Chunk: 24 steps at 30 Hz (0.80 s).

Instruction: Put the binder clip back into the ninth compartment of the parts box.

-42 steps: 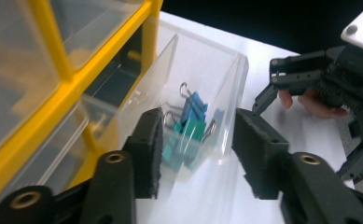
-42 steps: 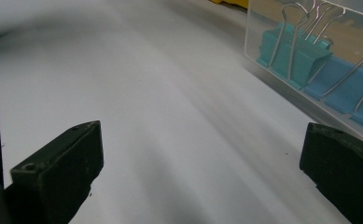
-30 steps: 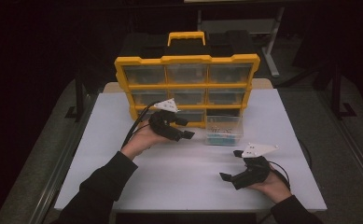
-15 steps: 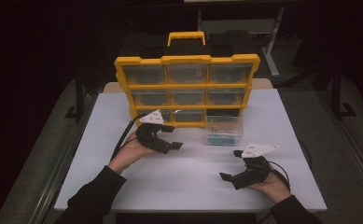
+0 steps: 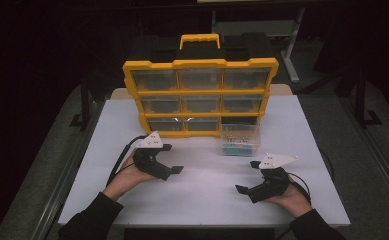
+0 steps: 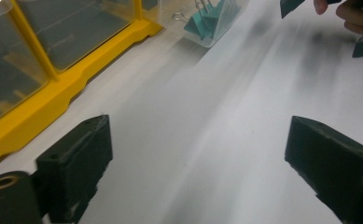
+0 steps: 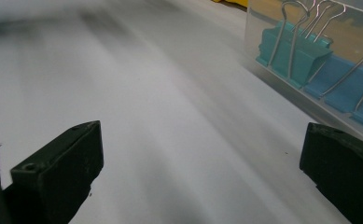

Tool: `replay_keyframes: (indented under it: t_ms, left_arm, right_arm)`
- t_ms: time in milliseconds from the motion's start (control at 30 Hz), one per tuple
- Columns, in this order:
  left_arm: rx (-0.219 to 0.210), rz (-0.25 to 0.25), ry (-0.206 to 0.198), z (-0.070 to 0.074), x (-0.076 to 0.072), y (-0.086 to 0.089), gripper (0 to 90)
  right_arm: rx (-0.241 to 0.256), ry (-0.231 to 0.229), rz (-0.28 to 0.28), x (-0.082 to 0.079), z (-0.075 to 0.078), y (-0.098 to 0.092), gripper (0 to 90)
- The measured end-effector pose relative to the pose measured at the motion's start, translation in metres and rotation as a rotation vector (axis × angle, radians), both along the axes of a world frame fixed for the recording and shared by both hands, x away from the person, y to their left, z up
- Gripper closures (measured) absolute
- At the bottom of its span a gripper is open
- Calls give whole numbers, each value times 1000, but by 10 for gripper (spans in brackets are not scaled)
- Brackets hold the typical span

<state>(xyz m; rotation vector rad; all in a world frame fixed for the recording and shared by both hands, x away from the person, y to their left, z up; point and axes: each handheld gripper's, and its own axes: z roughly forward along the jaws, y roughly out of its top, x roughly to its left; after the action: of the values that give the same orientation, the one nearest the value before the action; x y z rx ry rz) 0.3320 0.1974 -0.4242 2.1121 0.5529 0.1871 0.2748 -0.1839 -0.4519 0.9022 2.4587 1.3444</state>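
The clear drawer (image 5: 240, 139) of binder clips (image 7: 305, 56) sits pulled out, long axis running toward the yellow organizer (image 5: 200, 95); left gripper (image 5: 174, 161) and right gripper (image 5: 246, 177) both gape, empty.

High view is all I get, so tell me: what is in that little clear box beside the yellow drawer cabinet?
Observer: Binder clips, some teal and some blue, with wire handles; the right gripper view sees them close up.
Operator: And is the left hand-held gripper holding anything?
Observer: No. In the left gripper view the left hand-held gripper has its jaws wide apart, with nothing but bare white table between them.
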Motion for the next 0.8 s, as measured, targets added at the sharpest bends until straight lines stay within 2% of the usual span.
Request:
replay_keyframes:
  t_ms: [100, 300, 500, 600, 800]
  left_arm:
    - [1, 13, -12, -3, -7, 7, 28]
    - [-35, 48, -24, -9, -18, 24, 0]
    - [-16, 61, -35, -17, -27, 36, 0]
    - [-6, 74, -34, -24, -34, 47, 0]
    - [-24, 95, -34, -31, -44, 61, 0]
  right_arm:
    - [0, 0, 0, 0, 0, 0, 0]
    - [-1, -3, 0, 0, 0, 0, 0]
    - [-1, 0, -2, 0, 0, 0, 0]
    - [-2, -1, -3, 0, 0, 0, 0]
    - [-6, -1, -3, 0, 0, 0, 0]
